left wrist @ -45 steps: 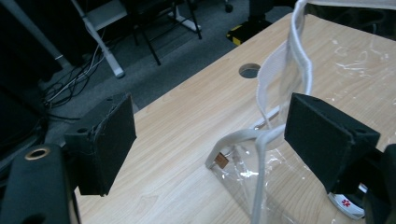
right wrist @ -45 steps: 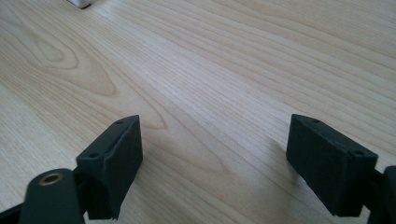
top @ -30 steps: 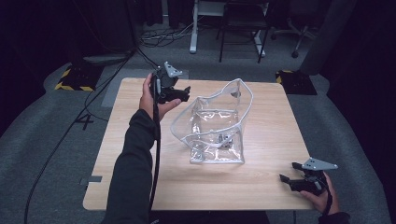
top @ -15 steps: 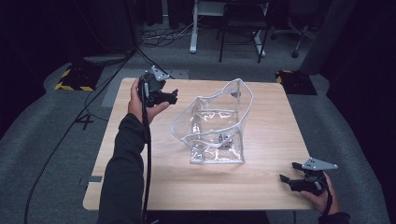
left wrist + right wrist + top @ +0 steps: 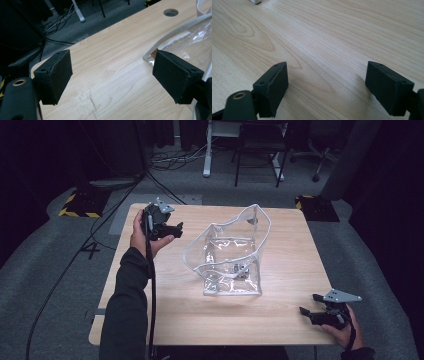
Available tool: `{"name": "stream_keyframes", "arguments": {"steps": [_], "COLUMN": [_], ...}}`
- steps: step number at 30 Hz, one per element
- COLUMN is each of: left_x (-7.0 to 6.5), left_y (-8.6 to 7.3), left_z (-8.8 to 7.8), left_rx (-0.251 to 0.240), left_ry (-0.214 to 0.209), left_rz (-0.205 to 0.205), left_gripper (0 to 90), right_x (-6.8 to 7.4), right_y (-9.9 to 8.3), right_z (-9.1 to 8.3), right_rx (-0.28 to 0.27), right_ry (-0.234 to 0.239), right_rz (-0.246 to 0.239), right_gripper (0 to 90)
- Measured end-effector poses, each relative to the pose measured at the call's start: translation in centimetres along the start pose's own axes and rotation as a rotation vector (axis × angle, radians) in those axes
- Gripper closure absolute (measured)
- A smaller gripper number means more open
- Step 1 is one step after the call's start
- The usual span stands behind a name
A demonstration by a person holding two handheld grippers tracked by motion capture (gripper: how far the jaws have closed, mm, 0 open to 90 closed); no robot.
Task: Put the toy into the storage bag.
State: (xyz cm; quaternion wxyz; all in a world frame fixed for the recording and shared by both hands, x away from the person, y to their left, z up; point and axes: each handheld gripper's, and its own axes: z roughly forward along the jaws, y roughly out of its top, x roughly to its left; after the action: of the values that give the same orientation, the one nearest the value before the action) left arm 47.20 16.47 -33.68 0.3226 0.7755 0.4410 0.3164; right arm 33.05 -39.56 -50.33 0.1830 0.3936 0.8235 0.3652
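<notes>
Readable marks: one numeral.
A white "4" stands on the grey floor (image 5: pixel 60 270) left of the table (image 5: pixel 280 320); nothing else is legible.

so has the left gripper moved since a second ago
Yes. In the high view the left gripper has slid left, away from the clear plastic bag with white trim, toward the left edge of the light wooden table. Its fingers are open and empty.
</notes>
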Motion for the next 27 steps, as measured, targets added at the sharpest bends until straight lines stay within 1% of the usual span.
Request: {"name": "stream_keyframes", "arguments": {"steps": [1,5,6,7,9,10,11,12,13,14,15,16,17,19,22,23,24,25,26,27], "left_x": [0.1,0.2,0.3,0.4,0.3,0.4,0.4,0.5,0.5,0.5,0.5,0.5,0.5,0.4,0.4,0.5,0.4,0.4,0.5,0.4], "left_y": [-0.1,-0.6,-0.8,-1.0,-1.1,-1.3,-1.4,-1.5,-1.6,-1.7,-1.8,-2.0,-2.2,-2.5,-2.8,-3.0,-3.1,-3.3,-3.5,-3.7], "left_z": [0.0,-0.2,-0.3,-0.3,-0.4,-0.4,-0.4,-0.5,-0.5,-0.6,-0.6,-0.6,-0.7,-0.6,-0.6,-0.7,-0.7,-0.7,-0.7,-0.7], "left_rx": [0.009,0.019,0.025,0.029,0.032,0.038,0.039,0.038,0.032,0.038,0.037,0.033,0.043,0.038,0.047,0.062,0.047,0.056,0.063,0.062], "left_ry": [-0.003,0.008,0.001,0.008,0.01,0.006,0.01,-0.009,-0.004,-0.007,0.001,-0.003,-0.003,0.005,-0.002,-0.002,0.004,-0.004,0.003,0.001], "left_rz": [0.002,0.009,0.013,0.019,0.02,0.028,0.029,0.019,0.018,0.018,0.021,0.016,0.03,0.029,0.029,0.041,0.032,0.034,0.044,0.032], "left_gripper": [16.5,16.5,16.6,16.6,16.6,16.6,16.6,16.6,16.6,16.6,16.7,16.7,16.7,16.7,16.6,16.6,16.6,16.6,16.6,16.6], "right_x": [0.0,0.0,0.0,0.0,0.0,0.0,0.0,0.0,0.0,0.0,0.0,0.0,0.0,0.0,0.0,0.0,0.0,0.0,0.0,0.0], "right_y": [0.0,0.0,0.0,0.0,0.0,0.0,0.0,0.0,0.0,0.0,0.0,0.0,0.0,0.0,0.0,0.0,0.0,0.0,0.0,0.0], "right_z": [0.0,0.0,0.0,0.0,0.0,0.0,0.0,0.0,0.0,0.0,0.0,0.0,0.0,0.0,0.0,0.0,0.0,0.0,0.0,0.0], "right_rx": [0.0,0.0,-0.001,-0.001,-0.001,0.0,0.0,-0.001,0.001,0.001,0.0,0.0,0.001,0.0,0.0,0.0,-0.001,0.0,0.001,-0.001], "right_ry": [-0.001,0.0,0.0,-0.001,0.0,0.0,0.0,0.0,0.0,0.0,0.0,0.0,-0.001,0.0,0.0,-0.001,-0.001,0.0,0.0,-0.001], "right_rz": [0.0,0.001,0.0,0.001,0.001,-0.001,0.001,0.001,-0.004,-0.004,0.001,0.001,-0.003,0.0,0.0,-0.004,0.001,-0.002,-0.002,0.001], "right_gripper": [18.7,18.6,18.7,18.6,18.6,18.6,18.6,18.6,18.7,18.7,18.6,18.6,18.6,18.7,18.6,18.7,18.6,18.6,18.6,18.6]}}
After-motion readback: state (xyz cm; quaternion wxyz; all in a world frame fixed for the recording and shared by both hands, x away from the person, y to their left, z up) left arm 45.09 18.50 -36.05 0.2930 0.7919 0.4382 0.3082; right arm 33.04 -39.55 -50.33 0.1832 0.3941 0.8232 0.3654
